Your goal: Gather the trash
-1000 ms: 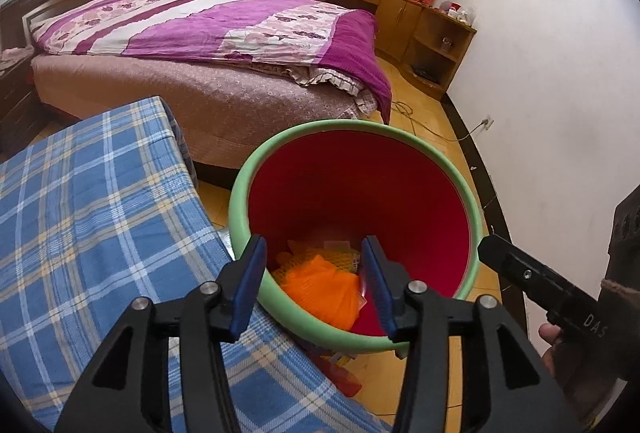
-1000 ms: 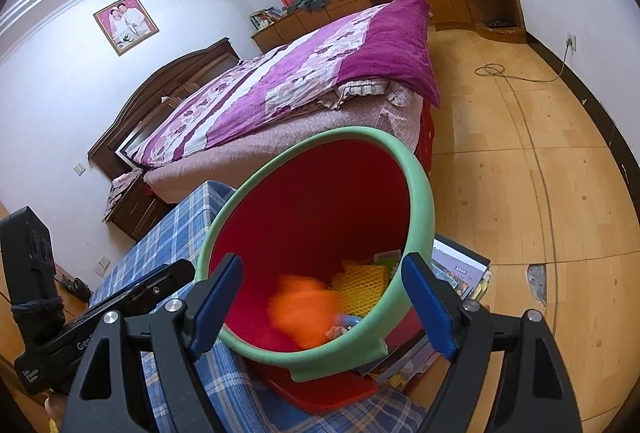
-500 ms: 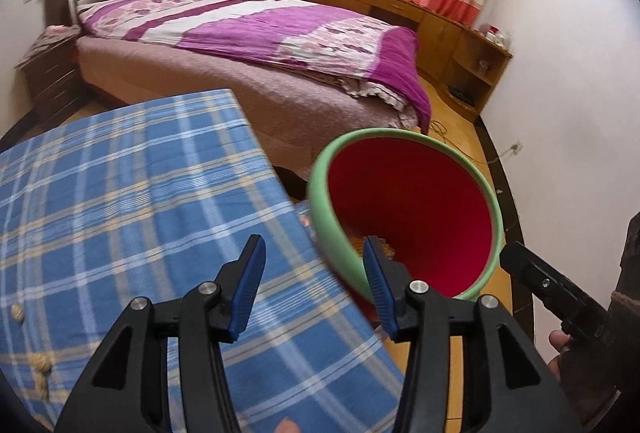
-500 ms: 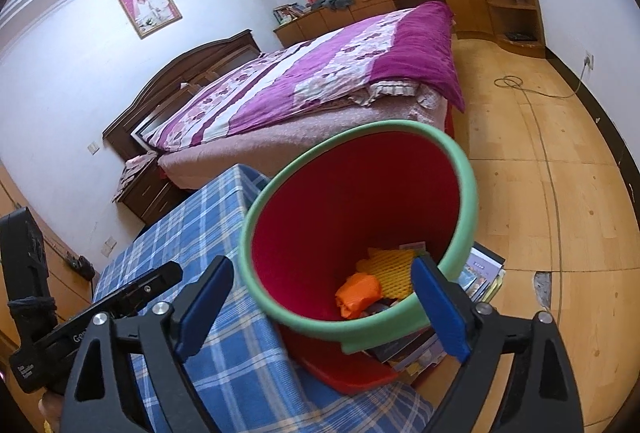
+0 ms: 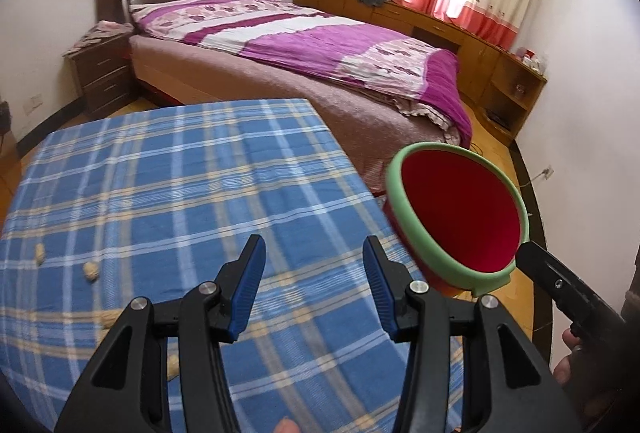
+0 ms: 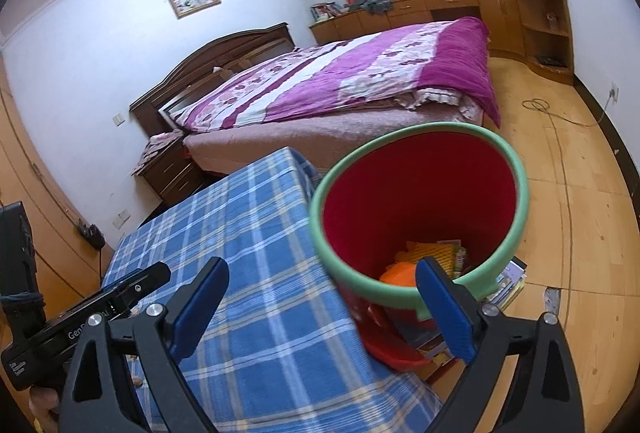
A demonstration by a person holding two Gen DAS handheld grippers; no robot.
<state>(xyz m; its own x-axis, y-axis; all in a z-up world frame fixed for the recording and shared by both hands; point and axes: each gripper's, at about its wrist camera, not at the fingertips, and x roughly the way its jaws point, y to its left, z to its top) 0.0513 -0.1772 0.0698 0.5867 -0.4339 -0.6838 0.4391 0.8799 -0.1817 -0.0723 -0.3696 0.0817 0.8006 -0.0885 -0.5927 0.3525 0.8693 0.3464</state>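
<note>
Both grippers are held pointing forward and downward over a table corner. The left gripper [image 5: 312, 285] is seen above the blue checked tablecloth [image 5: 180, 193], and the right gripper [image 6: 320, 307] is held above the table edge, with one blue pad [image 6: 444, 309] in front of the bin rim. A part of the hand [image 5: 568, 357] carrying the right tool is seen at the lower right of the left view.

The table is covered by the checked cloth, and several small pale scraps [image 5: 91, 270] are lying on its left part. Behind the table a bed [image 6: 340, 89] with a purple and white cover is placed, and wooden cabinets are set under the curtained window. The floor [image 6: 580, 213] is of yellow wood.

The red bin with a green rim [image 6: 516, 221] is standing just beside the table, on the floor side. Orange and yellow trash [image 6: 420, 261] is lying at its bottom.

The left gripper's jaws are parted about halfway and nothing is held between them. The right gripper's jaws have just been opening and are now spread wide, and nothing is grasped by them.
</note>
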